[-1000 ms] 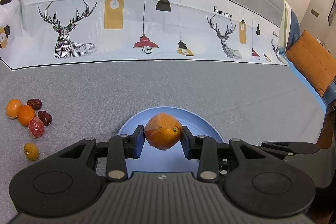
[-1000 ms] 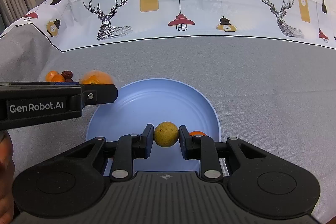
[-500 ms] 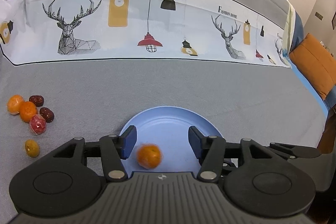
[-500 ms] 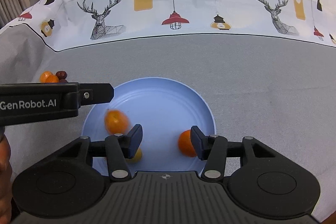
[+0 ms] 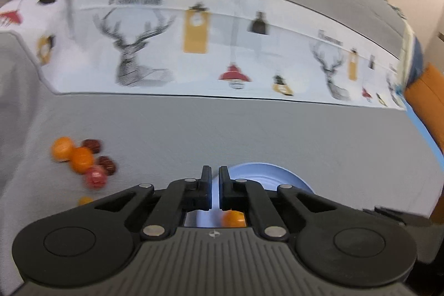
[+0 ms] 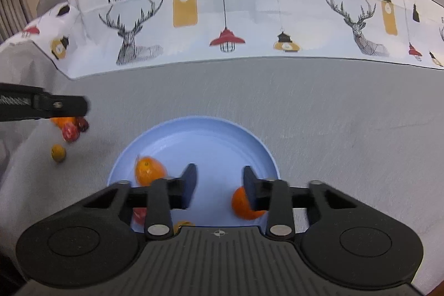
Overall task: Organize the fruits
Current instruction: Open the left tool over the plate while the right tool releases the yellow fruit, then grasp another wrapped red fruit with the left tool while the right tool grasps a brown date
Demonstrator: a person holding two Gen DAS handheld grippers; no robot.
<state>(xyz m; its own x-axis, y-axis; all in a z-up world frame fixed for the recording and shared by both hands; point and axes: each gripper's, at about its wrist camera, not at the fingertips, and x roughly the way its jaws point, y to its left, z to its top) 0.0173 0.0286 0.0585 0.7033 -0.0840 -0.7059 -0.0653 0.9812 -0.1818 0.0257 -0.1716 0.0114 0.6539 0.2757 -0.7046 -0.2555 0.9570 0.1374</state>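
Note:
A light blue plate (image 6: 211, 135) lies on the grey cloth. On it sit an orange (image 6: 148, 169) at the left, another orange (image 6: 241, 205) partly behind my right finger, and a small yellow fruit (image 6: 183, 225) and a red one (image 6: 138, 214) at the near rim. My right gripper (image 6: 219, 186) is open and empty above the plate. My left gripper (image 5: 215, 192) is shut and empty, left of the plate (image 5: 266, 175). A pile of loose fruit (image 5: 83, 161) lies on the cloth to the left, oranges, dark red dates and a red one.
A small yellow fruit (image 6: 58, 153) lies alone left of the plate. The left gripper's side (image 6: 44, 107) shows in the right wrist view above the loose pile. A white printed band (image 6: 222, 26) crosses the cloth at the back. An orange cushion (image 5: 427, 101) lies far right.
Both grippers let go of their fruit over the plate. The left gripper then shut empty and swung left toward the loose pile. The right gripper stays open above the plate.

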